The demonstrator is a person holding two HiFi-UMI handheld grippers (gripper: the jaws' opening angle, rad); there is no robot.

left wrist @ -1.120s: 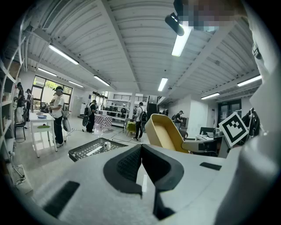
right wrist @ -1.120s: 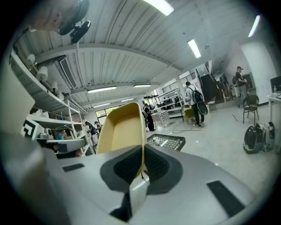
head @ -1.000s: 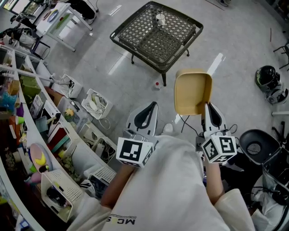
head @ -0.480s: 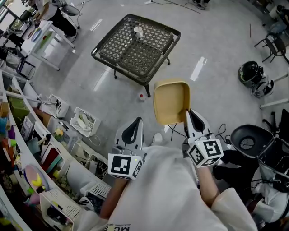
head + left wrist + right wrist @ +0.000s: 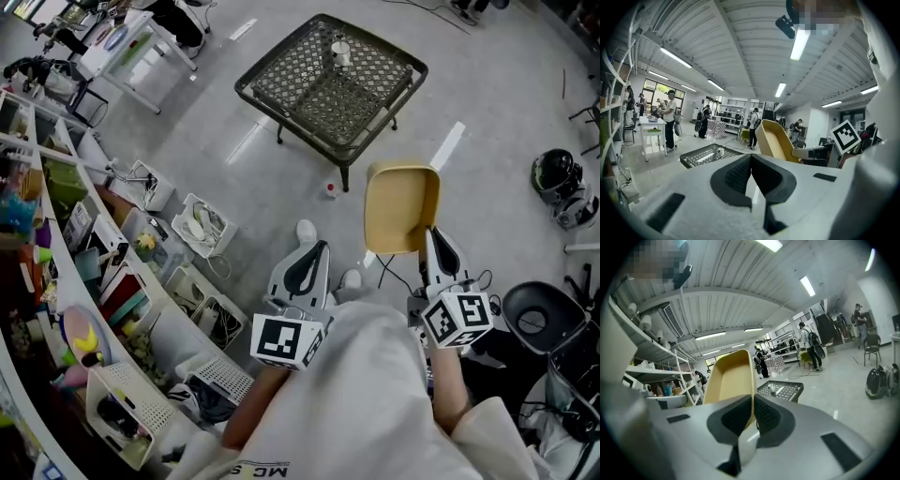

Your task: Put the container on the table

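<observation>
Hanging idle, the left gripper (image 5: 317, 248) has its jaws closed on nothing. The table (image 5: 361, 94) lies at 11 o'clock from the container (image 5: 401, 208), whose long axis points to 12; the right gripper (image 5: 434, 236) pinches its near rim.
</observation>
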